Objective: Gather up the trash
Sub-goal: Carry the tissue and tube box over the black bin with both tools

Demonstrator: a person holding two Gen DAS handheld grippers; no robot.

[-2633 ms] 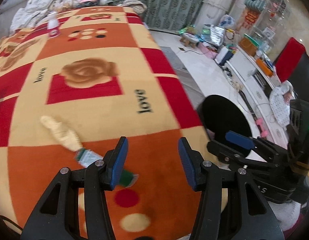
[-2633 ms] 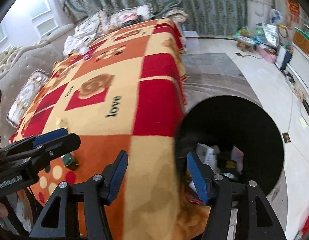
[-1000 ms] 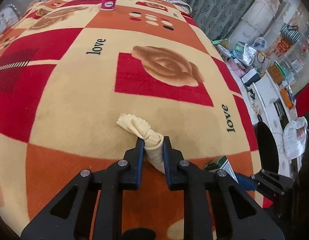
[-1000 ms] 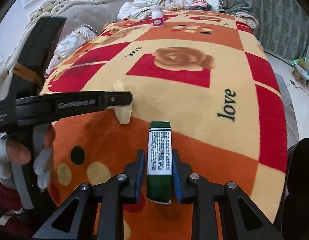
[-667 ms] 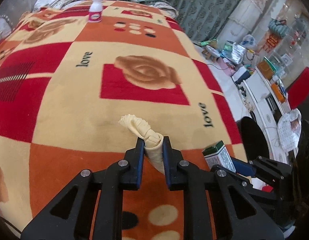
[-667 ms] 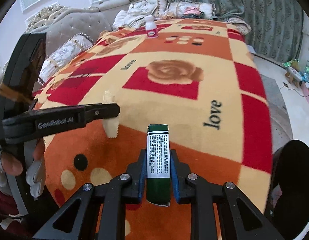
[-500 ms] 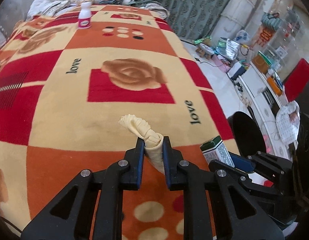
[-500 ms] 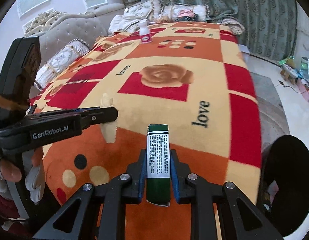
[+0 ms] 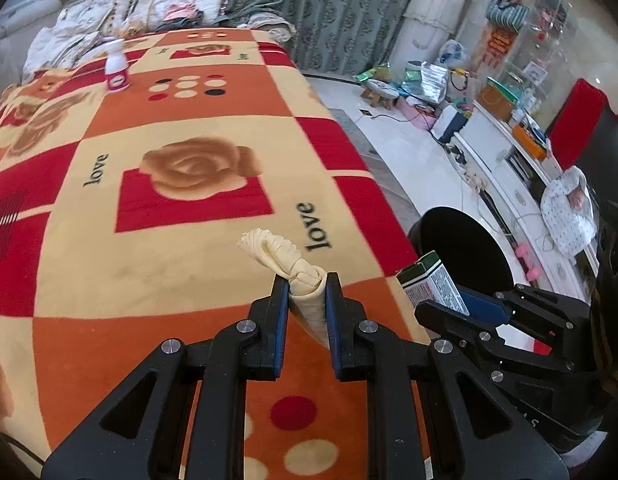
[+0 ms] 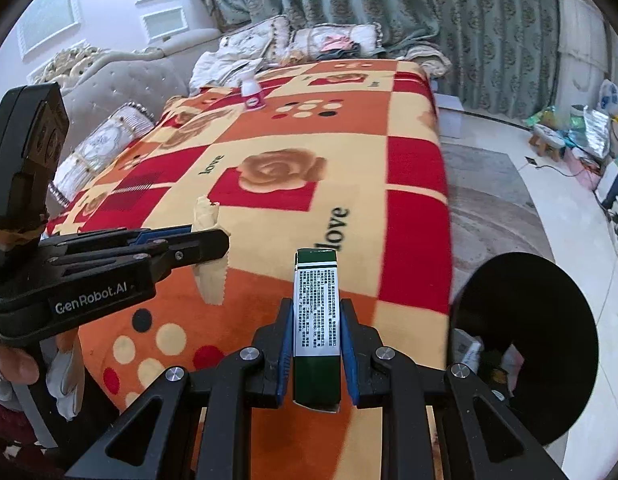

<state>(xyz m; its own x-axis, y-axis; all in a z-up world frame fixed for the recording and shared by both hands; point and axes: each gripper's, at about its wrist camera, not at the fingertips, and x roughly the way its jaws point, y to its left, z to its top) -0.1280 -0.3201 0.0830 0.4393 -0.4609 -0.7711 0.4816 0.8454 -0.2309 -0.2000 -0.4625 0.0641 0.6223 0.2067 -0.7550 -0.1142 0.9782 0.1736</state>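
The black trash bin (image 10: pixel 525 344) lies right of both loads, nearer the right hand-held gripper (image 10: pixel 316 344) clenching the green-and-white carton (image 10: pixel 316 312), probably lengthwise, while the left hand-held gripper (image 9: pixel 307 300) clamps the twisted cream wrapper (image 9: pixel 281 260).

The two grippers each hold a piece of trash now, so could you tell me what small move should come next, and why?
Probably carry the right gripper sideways over the black bin first. It is shut on the green box, clear of the blanket, and the bin stands open beside it. The left gripper, shut on the cream glove, can follow.

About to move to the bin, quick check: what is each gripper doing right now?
Left gripper: shut on the twisted cream glove.
Right gripper: shut on the green and white carton.
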